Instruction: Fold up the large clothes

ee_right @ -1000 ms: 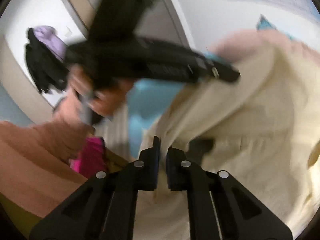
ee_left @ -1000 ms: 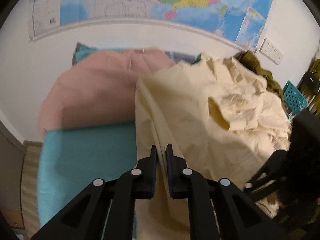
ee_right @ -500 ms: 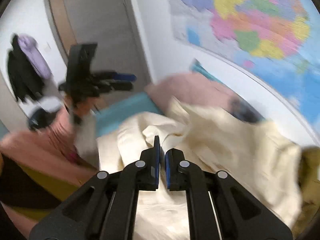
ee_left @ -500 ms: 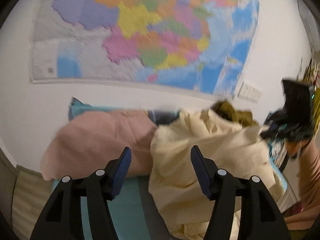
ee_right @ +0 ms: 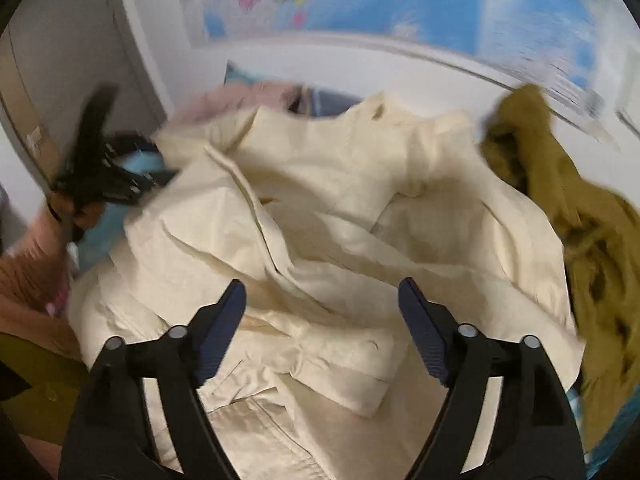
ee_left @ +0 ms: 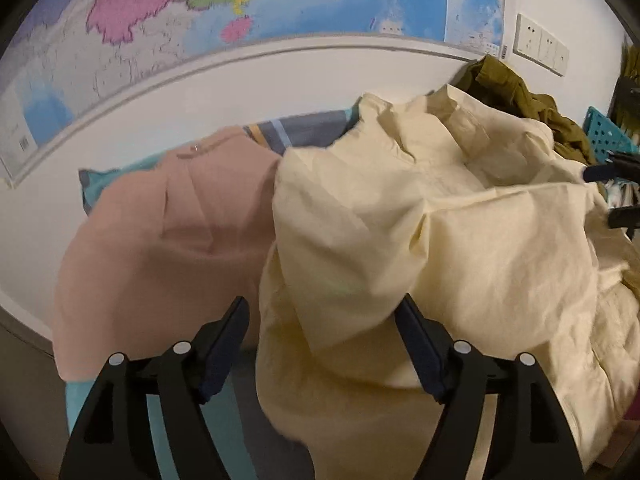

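A large cream garment lies crumpled in a heap on the bed, also filling the right wrist view. My left gripper hangs over its near left edge. Its jaws are opening, and a fold of cream cloth lies loose between them without being pressed. My right gripper hovers over the middle of the heap. Its jaws are opening wide and hold nothing. The right gripper also shows at the right edge of the left wrist view. At the left of the right wrist view, a hand holds the left gripper, which is blurred.
A pink garment lies left of the cream one on the teal sheet. An olive garment is bunched at the right, against the wall. A striped pillow sits behind. A map hangs on the wall, and a teal slatted object stands far right.
Both grippers were shut on the cream garment and now stand open, having let it go. The right gripper swung right across the heap. The cloth has settled into a crumpled pile.
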Action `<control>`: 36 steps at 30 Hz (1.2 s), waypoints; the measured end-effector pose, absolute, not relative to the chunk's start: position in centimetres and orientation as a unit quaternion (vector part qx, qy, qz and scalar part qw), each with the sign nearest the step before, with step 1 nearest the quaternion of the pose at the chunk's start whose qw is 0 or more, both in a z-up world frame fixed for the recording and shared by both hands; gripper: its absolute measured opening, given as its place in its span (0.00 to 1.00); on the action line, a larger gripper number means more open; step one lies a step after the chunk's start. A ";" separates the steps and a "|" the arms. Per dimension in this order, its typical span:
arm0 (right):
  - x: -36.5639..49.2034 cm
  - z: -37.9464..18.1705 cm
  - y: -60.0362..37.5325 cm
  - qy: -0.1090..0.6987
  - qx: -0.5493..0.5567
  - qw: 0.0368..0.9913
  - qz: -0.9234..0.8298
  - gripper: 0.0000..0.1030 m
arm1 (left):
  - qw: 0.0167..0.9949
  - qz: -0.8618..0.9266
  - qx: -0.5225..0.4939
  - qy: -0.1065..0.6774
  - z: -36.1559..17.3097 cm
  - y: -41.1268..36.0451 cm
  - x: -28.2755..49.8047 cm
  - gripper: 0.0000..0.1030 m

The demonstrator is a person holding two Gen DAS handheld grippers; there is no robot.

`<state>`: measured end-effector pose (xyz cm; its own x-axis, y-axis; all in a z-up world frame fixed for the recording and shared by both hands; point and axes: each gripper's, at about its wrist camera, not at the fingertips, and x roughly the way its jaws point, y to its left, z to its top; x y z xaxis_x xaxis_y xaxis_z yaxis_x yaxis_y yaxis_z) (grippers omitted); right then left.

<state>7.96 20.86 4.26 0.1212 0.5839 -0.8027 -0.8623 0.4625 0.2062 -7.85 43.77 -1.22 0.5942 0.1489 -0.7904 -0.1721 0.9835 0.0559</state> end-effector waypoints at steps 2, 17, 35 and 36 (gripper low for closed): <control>7.9 3.5 19.1 0.452 -0.116 0.738 0.487 0.82 | 0.894 0.088 -0.026 0.439 -1.2 44.4 -7.3 0.67; 8.0 4.5 14.2 0.424 -0.009 0.770 0.476 0.01 | 0.907 0.125 -0.038 0.400 0.6 44.0 -6.6 0.66; 8.8 -1.1 14.4 0.494 -0.018 0.763 0.416 0.03 | 0.879 0.155 0.007 0.450 -3.8 42.2 -2.8 0.62; 8.7 -0.4 13.6 0.483 -0.015 0.773 0.412 0.03 | 0.882 0.152 0.006 0.446 -3.5 42.3 -3.0 0.63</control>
<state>8.73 13.62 -0.38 0.1940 0.6216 -0.7589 -0.6509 0.6604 0.3744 -3.02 42.29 -3.55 0.5558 0.2725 -0.7854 -0.2621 0.9540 0.1456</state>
